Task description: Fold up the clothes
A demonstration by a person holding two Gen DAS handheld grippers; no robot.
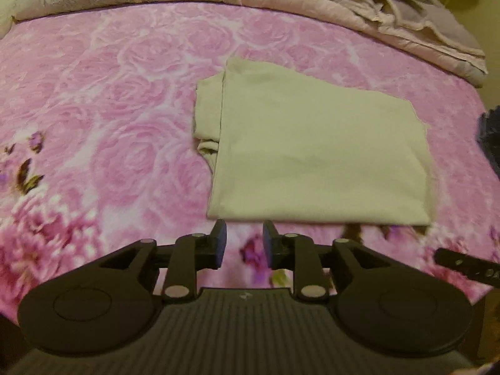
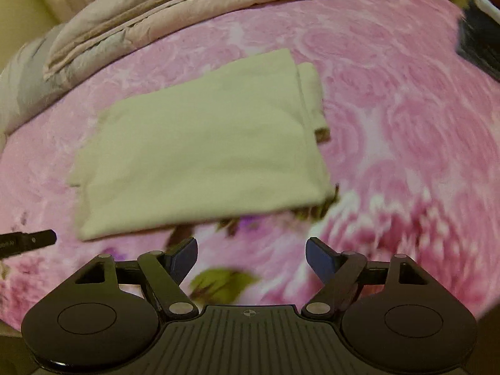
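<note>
A pale cream garment (image 1: 315, 153) lies folded into a flat rectangle on the pink rose-print bedspread (image 1: 109, 100). Its folded-under layers show along the left edge in the left wrist view. My left gripper (image 1: 244, 243) hovers just short of the garment's near edge, jaws apart, with only bedspread between the blue pads. The same cream garment (image 2: 200, 153) sits left of centre in the right wrist view. My right gripper (image 2: 252, 257) hangs near its front right corner, jaws wide apart and holding nothing.
A crumpled beige-pink quilt (image 1: 359, 15) is heaped along the far side of the bed. A dark blue cloth (image 2: 478, 43) lies at the bed's right edge. The other gripper's black finger (image 1: 465, 265) pokes in at the right, and another such finger (image 2: 28, 239) at the left.
</note>
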